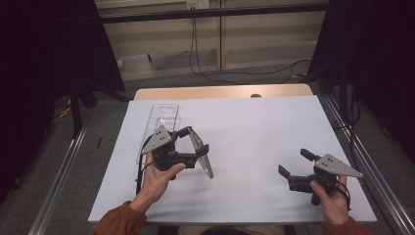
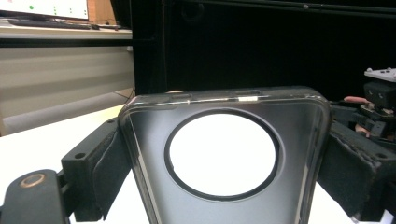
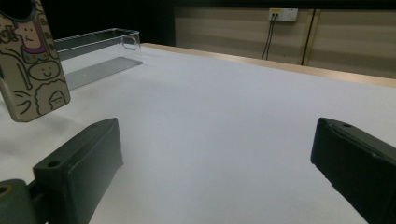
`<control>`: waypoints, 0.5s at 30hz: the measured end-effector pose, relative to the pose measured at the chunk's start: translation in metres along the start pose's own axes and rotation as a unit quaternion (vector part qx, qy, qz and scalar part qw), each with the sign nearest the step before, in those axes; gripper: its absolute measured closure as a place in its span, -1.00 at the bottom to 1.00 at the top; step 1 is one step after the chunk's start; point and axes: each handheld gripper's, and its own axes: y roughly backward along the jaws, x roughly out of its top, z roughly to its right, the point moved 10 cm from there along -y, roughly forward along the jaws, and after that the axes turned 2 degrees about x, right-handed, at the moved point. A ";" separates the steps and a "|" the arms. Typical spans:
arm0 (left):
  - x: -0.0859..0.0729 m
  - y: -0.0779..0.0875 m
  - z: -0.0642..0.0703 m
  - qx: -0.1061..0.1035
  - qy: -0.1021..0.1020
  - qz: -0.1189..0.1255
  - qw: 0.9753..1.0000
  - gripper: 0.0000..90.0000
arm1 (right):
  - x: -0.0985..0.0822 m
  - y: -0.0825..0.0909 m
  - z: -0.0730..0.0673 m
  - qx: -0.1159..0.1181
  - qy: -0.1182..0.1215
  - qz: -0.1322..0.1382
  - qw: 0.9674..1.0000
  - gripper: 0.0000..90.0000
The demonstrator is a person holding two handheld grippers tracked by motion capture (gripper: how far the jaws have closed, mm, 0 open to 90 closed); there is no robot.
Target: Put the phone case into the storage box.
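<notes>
phone case (image 1: 200, 155) clamped in left gripper (image 1: 193, 142), lifted off the white table (image 1: 254, 132).

jaws pressed against both long edges of the case, round camera hole (image 2: 222, 155) facing the left gripper view; cartoon doodles on its back seen at far left of the right gripper view (image 3: 31, 65). clear plastic tray (image 1: 160, 122) lying on the table behind the left hand (image 1: 159, 176), toward the far left edge. right gripper (image 1: 295, 164) well apart at the table's right, jaws spread wide, nothing between them, held in right hand (image 1: 333, 196).
</notes>
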 end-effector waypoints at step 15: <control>0.036 0.021 -0.022 0.046 -0.004 0.023 0.999 -0.75 | -0.009 0.011 0.014 -0.045 0.003 0.006 0.999 -1.00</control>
